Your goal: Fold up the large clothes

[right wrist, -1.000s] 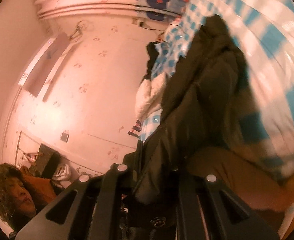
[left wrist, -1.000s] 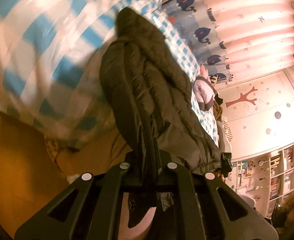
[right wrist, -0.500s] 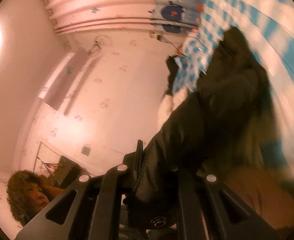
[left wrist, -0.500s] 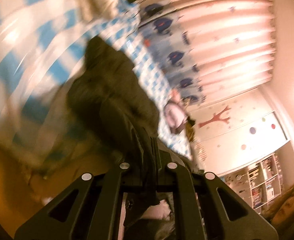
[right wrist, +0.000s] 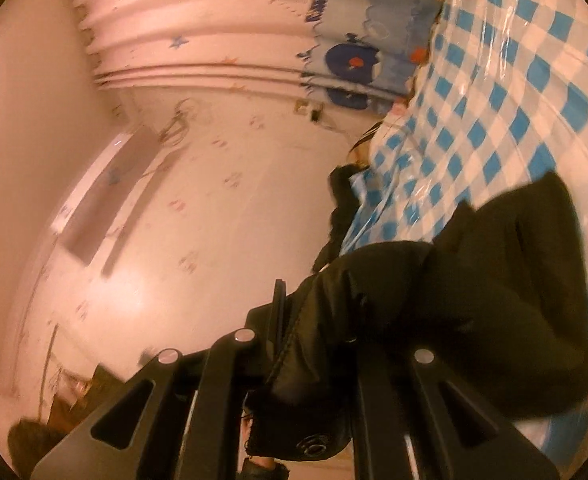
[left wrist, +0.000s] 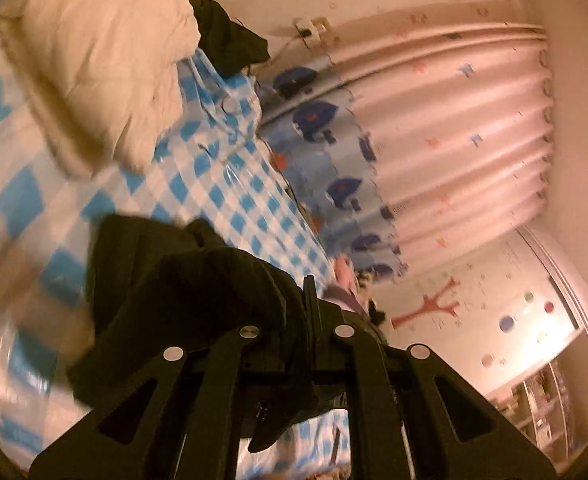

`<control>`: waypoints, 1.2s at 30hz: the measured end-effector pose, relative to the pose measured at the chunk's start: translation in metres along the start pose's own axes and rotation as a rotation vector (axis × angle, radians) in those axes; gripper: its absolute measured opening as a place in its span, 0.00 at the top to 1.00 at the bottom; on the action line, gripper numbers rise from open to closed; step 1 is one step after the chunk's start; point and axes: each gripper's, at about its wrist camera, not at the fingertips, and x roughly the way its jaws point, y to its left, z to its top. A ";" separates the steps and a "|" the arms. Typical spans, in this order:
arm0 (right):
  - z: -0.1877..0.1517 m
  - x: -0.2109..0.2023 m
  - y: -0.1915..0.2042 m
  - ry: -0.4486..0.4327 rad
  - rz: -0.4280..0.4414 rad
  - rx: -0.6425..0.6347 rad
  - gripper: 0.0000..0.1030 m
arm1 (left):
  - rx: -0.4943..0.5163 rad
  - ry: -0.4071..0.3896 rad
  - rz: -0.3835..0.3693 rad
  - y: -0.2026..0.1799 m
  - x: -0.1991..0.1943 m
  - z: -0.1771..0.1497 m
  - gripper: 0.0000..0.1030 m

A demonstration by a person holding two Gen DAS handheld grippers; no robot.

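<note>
A dark quilted puffer jacket [left wrist: 181, 280] hangs bunched from both grippers above the blue-and-white checked sheet [left wrist: 221, 196]. My left gripper [left wrist: 308, 312] is shut on an edge of the jacket, whose bulk drapes to the left of the fingers. In the right wrist view the same jacket [right wrist: 474, 312] spreads to the right, and my right gripper [right wrist: 318, 320] is shut on its zipped edge. The checked sheet [right wrist: 494, 100] lies beyond it. Both views are tilted and partly blurred.
A cream padded garment [left wrist: 93, 52] and a black garment [left wrist: 221, 40] lie at the far end of the sheet. A whale-print curtain [left wrist: 374, 152] hangs behind. Shelves [left wrist: 534, 400] stand at lower right. A person's hair [right wrist: 33, 444] shows at lower left.
Both grippers have lifted and swung forward over the bed with the jacket. The jacket, earlier stretched long ahead, now hangs bunched close to the fingers; the cream garment and wall came into view.
</note>
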 end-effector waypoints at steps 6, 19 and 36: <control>0.050 0.049 -0.043 -0.038 -0.133 0.070 0.88 | 0.022 -0.073 0.142 0.005 0.062 0.046 0.94; 0.068 0.096 -0.194 -0.015 -0.480 0.229 0.87 | 0.178 -0.020 0.635 0.086 0.207 0.044 0.90; 0.049 0.144 -0.065 0.042 -0.595 -0.333 0.24 | 0.243 -0.166 0.495 0.010 0.174 0.039 0.26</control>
